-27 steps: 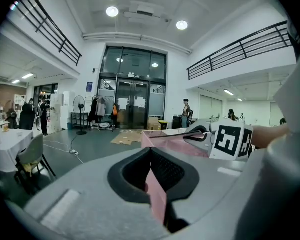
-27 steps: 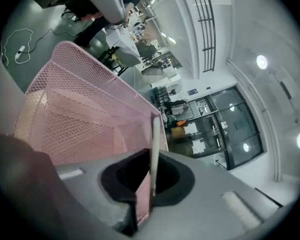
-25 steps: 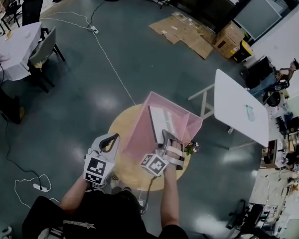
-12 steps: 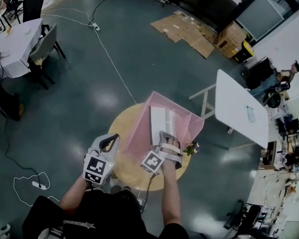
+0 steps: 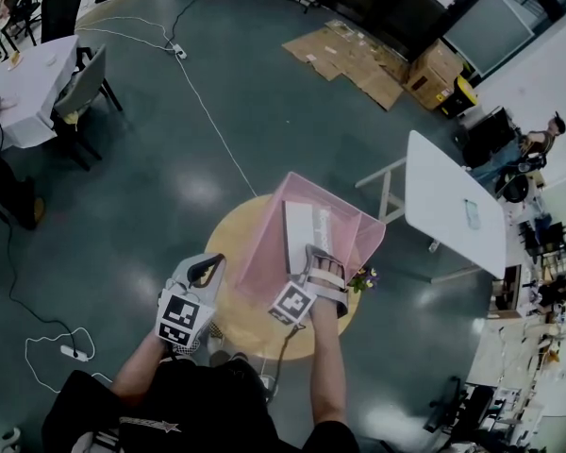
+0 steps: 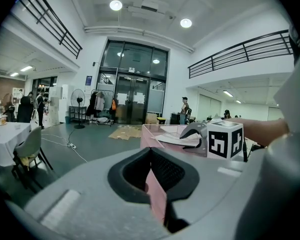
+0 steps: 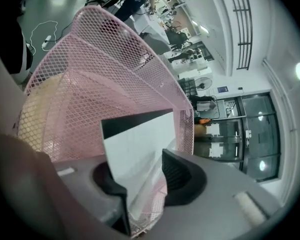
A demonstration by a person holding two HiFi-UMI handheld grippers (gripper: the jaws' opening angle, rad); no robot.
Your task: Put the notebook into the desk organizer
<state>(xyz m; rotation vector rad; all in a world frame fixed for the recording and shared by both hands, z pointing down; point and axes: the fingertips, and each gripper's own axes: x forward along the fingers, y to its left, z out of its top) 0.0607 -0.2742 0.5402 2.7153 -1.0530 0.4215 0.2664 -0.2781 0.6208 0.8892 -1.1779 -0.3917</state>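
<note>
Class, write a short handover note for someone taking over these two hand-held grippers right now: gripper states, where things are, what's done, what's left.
Left hand-held gripper: shut on a pink edge, apparently the desk organizer.
Right hand-held gripper: jaws have just been opening; the notebook stands between them, not pinched.
Done: notebook is inside the organizer.
Left: probably draw the right one out, then release the left.

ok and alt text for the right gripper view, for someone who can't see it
A white notebook with a black edge stands between the jaws of the right gripper, which have just been opening and sit loosely around it. It is inside a pink wire-mesh desk organizer. Tall glass doors show beyond the mesh.
</note>
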